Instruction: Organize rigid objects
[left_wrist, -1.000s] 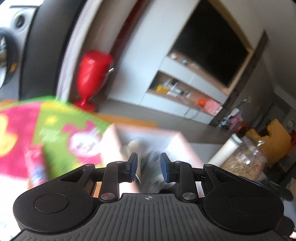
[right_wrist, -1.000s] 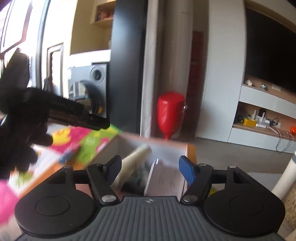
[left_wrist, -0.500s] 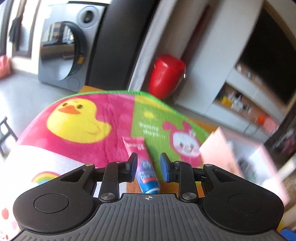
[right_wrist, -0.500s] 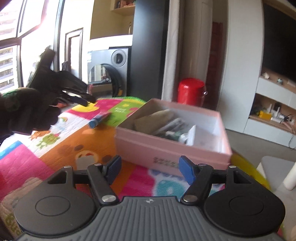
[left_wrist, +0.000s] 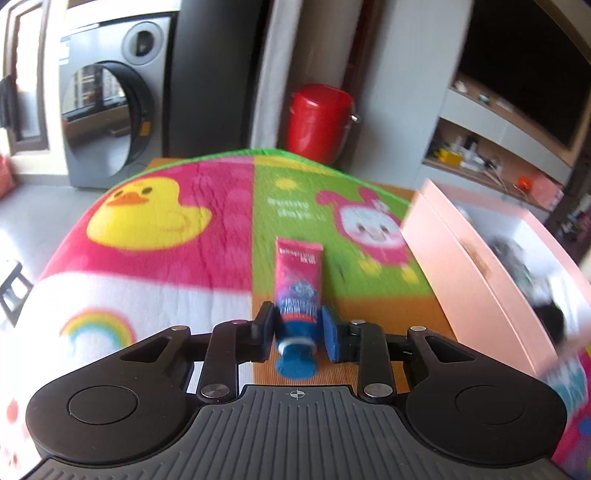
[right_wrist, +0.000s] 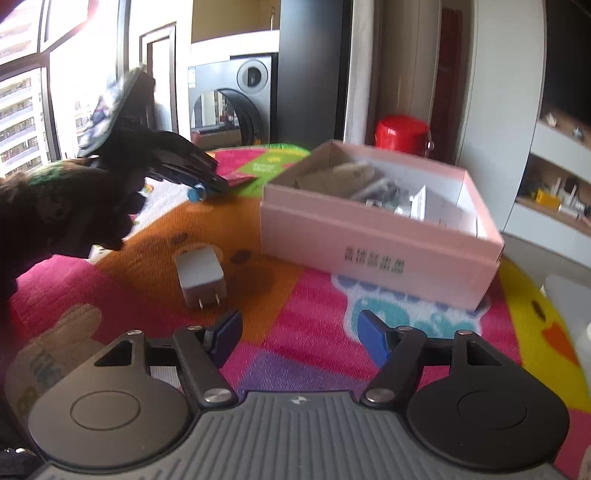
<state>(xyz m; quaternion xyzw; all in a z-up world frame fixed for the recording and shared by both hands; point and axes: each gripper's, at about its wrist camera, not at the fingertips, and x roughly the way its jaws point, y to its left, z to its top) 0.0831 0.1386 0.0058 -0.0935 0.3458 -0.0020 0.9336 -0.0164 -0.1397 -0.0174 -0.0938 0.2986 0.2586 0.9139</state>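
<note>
One tube (left_wrist: 298, 295) lies flat on the colourful mat (left_wrist: 166, 221), its long axis running away from the left claw (left_wrist: 297, 332), blue cap toward the claw and crimped pink end pointing away. The left claw sits around the cap end; whether its pads truly press the tube I cannot tell. The right claw (right_wrist: 297, 334) hangs spread apart, grasping nothing. One white charger (right_wrist: 201, 277) lies before it, prongs toward the claw. One pink box (right_wrist: 376, 236) stands on the mat; its contents are blurred.
</note>
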